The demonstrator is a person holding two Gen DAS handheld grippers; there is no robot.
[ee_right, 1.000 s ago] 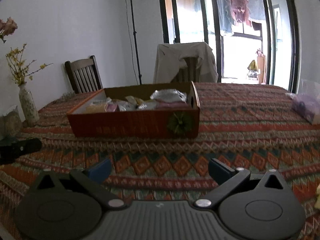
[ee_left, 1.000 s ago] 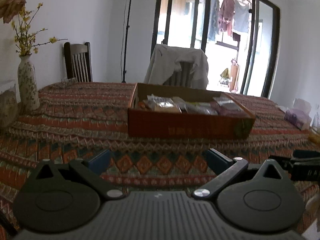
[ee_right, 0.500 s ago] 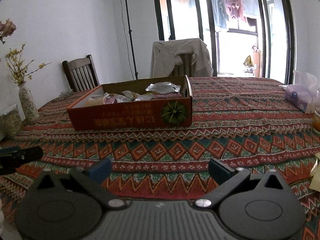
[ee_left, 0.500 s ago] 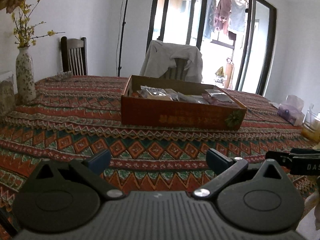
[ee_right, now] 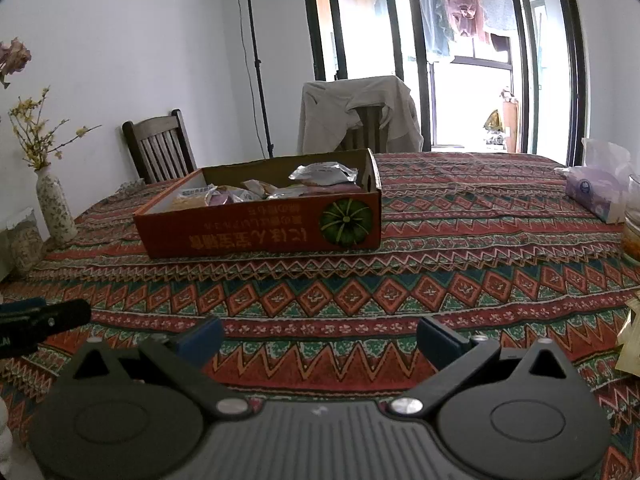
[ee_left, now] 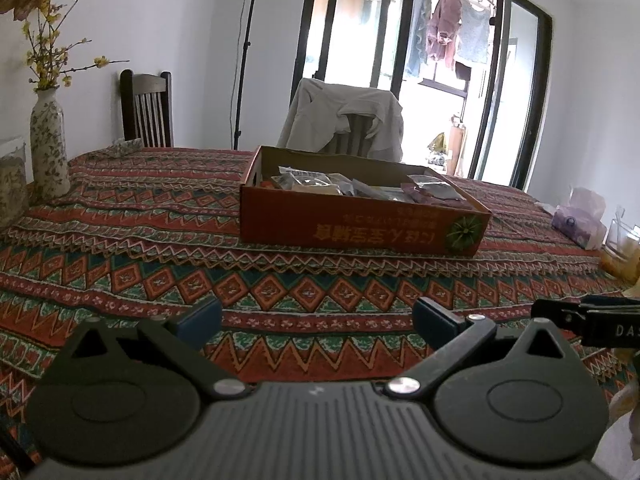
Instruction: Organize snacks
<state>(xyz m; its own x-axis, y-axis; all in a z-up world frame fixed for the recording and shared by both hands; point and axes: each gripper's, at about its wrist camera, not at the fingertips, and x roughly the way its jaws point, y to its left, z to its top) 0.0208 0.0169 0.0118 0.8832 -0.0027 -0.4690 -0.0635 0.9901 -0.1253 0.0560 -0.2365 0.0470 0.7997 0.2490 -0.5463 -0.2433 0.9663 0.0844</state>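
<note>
Two claws, left claw (ee_left: 316, 320) and right claw (ee_right: 318, 338), both released, level above the tablecloth (ee_left: 160, 240); snack box (ee_left: 360, 224) well ahead.

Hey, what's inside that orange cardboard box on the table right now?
The cardboard box holds a loose pile of snack packets, mostly silvery and clear wrappers. Whatever lies beneath them, and the box floor, is hidden by the packets and the near wall.
</note>
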